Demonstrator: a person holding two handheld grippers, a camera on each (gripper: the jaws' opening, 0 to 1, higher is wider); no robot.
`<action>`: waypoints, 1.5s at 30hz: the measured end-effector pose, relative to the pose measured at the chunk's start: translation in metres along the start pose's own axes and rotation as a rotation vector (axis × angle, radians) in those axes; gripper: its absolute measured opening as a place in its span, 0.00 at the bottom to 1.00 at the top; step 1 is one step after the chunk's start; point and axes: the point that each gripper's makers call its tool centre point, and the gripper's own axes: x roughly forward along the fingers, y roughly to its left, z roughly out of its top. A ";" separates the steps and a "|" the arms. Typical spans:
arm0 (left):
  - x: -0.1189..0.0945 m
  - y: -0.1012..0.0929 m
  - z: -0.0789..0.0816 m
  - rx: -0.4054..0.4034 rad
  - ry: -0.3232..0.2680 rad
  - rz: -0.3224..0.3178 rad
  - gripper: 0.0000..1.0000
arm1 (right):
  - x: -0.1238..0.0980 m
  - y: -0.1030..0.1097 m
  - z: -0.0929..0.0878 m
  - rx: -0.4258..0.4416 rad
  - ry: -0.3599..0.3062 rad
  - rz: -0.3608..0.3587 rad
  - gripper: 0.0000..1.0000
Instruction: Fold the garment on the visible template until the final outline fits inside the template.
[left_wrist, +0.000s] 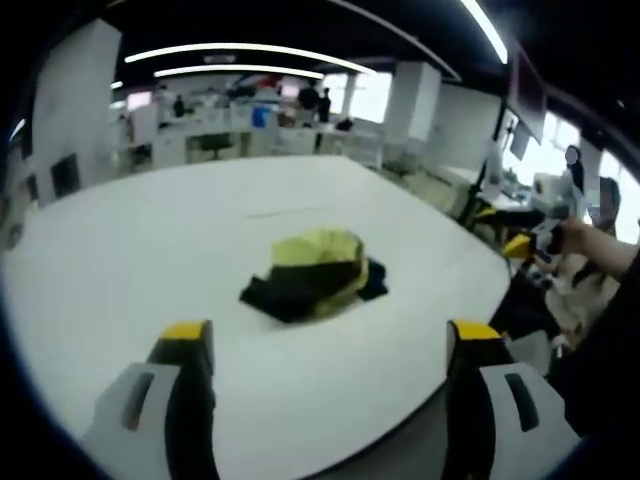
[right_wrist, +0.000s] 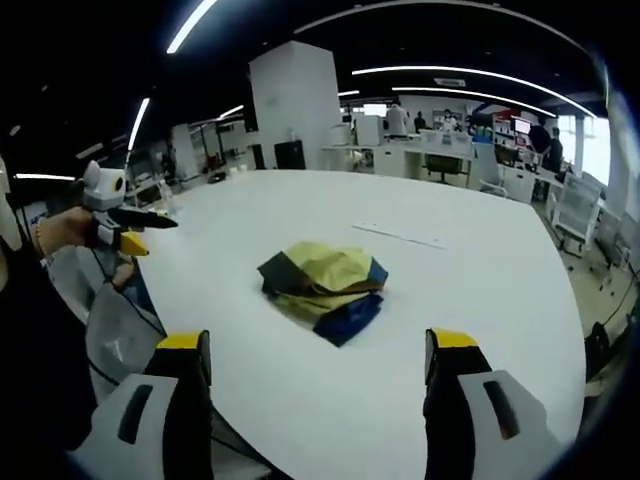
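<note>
The garment (left_wrist: 315, 273) lies bunched in a yellow, black and blue heap near the middle of the white desk (left_wrist: 150, 250); the left tool (left_wrist: 335, 345) hangs above the desk's near edge, jaws spread wide, pinching nothing; the right tool (right_wrist: 318, 355) is likewise spread and empty, well apart from the garment (right_wrist: 325, 285).
</note>
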 end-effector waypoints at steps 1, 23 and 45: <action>0.001 0.000 0.000 0.001 0.001 -0.001 0.91 | 0.001 -0.002 0.000 -0.001 0.000 0.000 0.89; 0.054 -0.013 0.008 0.122 0.055 -0.110 0.73 | 0.023 -0.021 0.000 -0.009 -0.001 0.043 0.84; 0.123 -0.025 0.011 0.344 0.143 -0.220 0.62 | 0.033 -0.037 -0.012 0.011 0.000 0.062 0.80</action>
